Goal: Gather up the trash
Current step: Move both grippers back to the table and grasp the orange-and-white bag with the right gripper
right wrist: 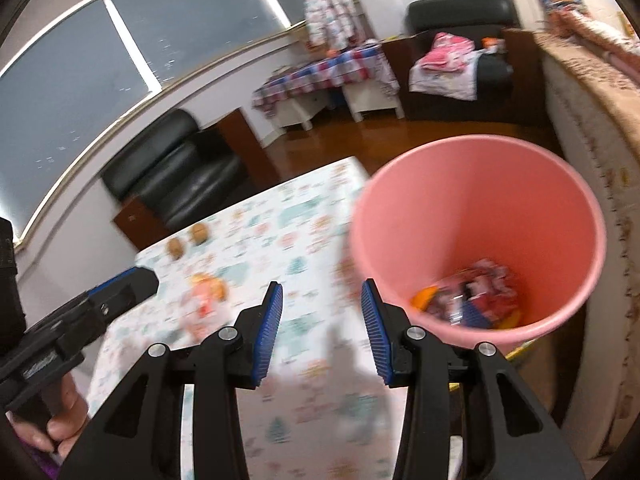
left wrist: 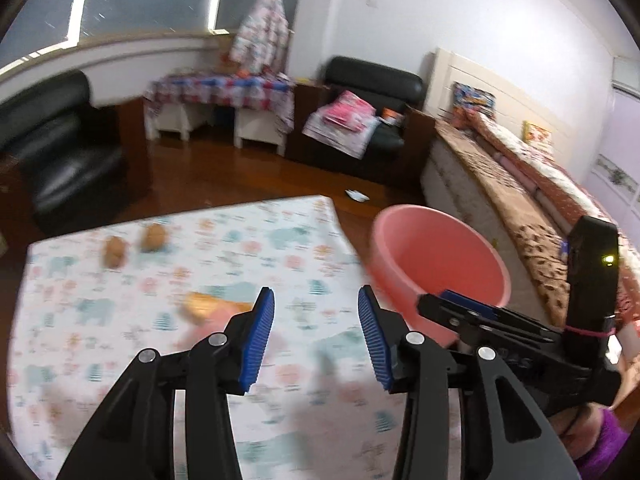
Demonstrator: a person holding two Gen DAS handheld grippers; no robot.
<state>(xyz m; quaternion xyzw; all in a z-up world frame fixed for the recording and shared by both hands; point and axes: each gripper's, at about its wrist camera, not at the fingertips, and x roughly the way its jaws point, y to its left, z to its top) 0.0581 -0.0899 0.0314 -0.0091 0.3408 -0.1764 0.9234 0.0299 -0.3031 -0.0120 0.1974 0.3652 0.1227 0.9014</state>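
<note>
Item 1, nearest: my left gripper (left wrist: 316, 336). Its fingers are spread, with nothing between them and only patterned cloth showing in the gap. It hangs over the near part of the worktop (left wrist: 100, 360), pitched downward, which I judge suits a reach for the next piece.

Item 2: my right gripper (right wrist: 322, 330). Its fingers are also spread and empty, over the worktop's right edge, just beside the bin.

Item 3: pink bin (right wrist: 480, 216). It stands off the worktop's right edge, between it and the bed (right wrist: 580, 128). I take that placing to be so that anything lifted needs only a short carry sideways. Wrappers (right wrist: 476, 296) already lie at its bottom.

Item 4: a blurred orange-and-pink object (right wrist: 206, 292), mid-worktop, left of centre. It may be a packet or a small toy; I cannot tell. If trash, it is the closest candidate.

Item 5: two brown lumps (left wrist: 132, 246) side by side near the far left edge, apart from everything else; likely remaining pickups.

Item 6, farthest: a white scrap (left wrist: 357, 195) on the floor beyond the worktop's far right corner.
</note>
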